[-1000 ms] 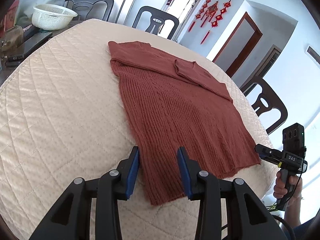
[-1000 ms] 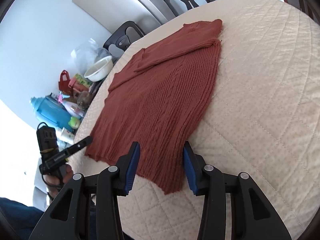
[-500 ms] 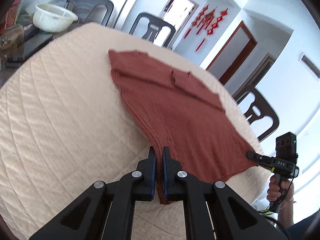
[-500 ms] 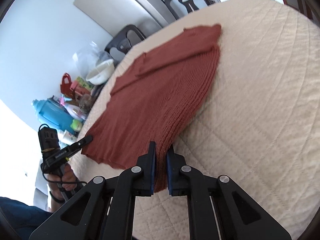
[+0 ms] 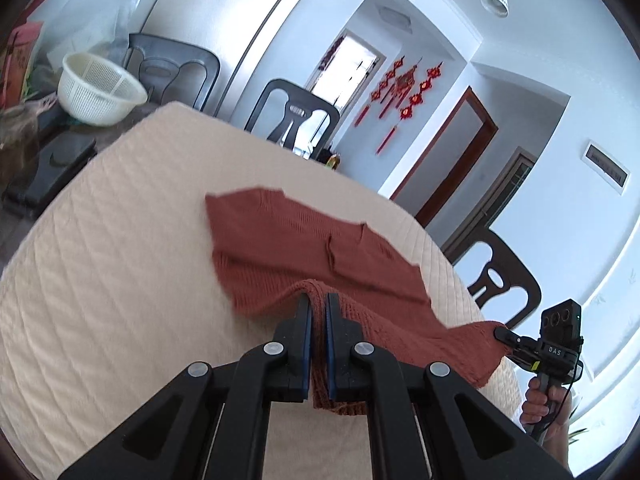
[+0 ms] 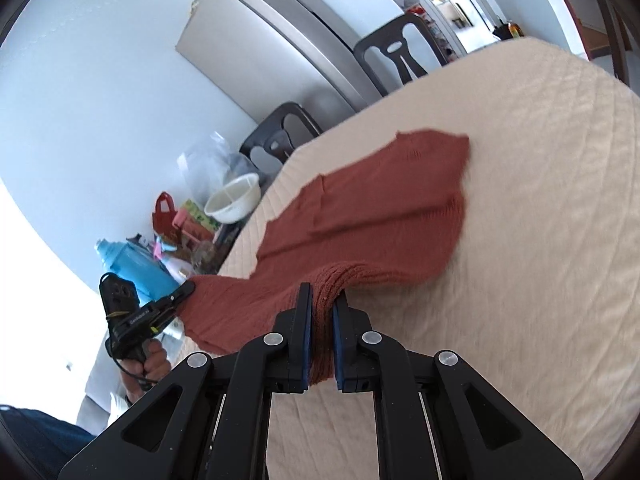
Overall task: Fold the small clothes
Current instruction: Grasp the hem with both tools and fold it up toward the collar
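A rust-red knitted sweater (image 5: 304, 248) (image 6: 384, 208) lies on a cream quilted table cover (image 5: 100, 280) (image 6: 540, 240), its near hem lifted off the cloth. My left gripper (image 5: 318, 300) is shut on the hem's left corner, knit bunched between its blue pads. At the hem's right corner my right gripper (image 6: 323, 294) is shut on the knit in the same way. The hem sags between the two grips. Each view shows the other gripper at the far corner: the right one (image 5: 506, 334) and the left one (image 6: 186, 292), each with a hand below it.
Dark plastic chairs (image 5: 292, 116) (image 6: 400, 56) stand around the table. A white colander (image 5: 96, 88) (image 6: 236, 200), a blue jug (image 6: 132, 268), bags and bottles crowd the left end beyond the cover. A steel refrigerator (image 6: 272, 28) stands behind.
Both grippers went from open around the hem to shut on it, then rose and lifted the near edge off the table. The sweater's front half now hangs up from the cover.
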Demonstrator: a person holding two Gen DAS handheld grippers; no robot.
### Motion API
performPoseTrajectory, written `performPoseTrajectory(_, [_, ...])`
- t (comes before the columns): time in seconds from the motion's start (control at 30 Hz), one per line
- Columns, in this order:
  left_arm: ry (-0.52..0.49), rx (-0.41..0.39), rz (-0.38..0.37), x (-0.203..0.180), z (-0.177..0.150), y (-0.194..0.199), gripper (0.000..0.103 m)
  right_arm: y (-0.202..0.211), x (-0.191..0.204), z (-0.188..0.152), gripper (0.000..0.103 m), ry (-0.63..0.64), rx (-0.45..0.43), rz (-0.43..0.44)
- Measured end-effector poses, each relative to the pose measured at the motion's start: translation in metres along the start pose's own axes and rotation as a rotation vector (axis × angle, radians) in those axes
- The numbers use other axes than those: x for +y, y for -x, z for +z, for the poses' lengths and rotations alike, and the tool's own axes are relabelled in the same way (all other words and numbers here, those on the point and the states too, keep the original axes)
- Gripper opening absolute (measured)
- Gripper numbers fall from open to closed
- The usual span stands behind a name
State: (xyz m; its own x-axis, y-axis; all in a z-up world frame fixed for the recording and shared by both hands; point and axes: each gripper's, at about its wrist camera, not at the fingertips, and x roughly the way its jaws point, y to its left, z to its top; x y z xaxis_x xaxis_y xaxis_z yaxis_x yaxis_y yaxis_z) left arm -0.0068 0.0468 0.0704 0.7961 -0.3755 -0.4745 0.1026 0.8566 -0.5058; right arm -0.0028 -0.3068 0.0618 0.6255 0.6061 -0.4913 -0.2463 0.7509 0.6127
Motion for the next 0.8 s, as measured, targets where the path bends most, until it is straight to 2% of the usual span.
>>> performPoseTrajectory(0.23, [0.020,-0.022,-0.004,0.009,0.051,-0.038,0.007,-0.020,-0.003,0.054,0.008,0.016,-0.053,0.019])
performPoseTrajectory(0.43, [0.028,0.019,0.014,0.019,0.086,-0.089,0.007,-0.052,-0.023,0.096,0.008,-0.027,-0.054,0.028])
performPoseTrajectory(0.67, [0.131,0.136,0.073,0.057,0.085,-0.153,0.007,-0.103,-0.075,0.116,0.009,-0.184,0.017,-0.006])
performPoseTrajectory(0.8, [0.168,0.165,0.085,0.068,0.083,-0.169,0.007,-0.121,-0.091,0.119,0.009,-0.235,0.051,-0.029])
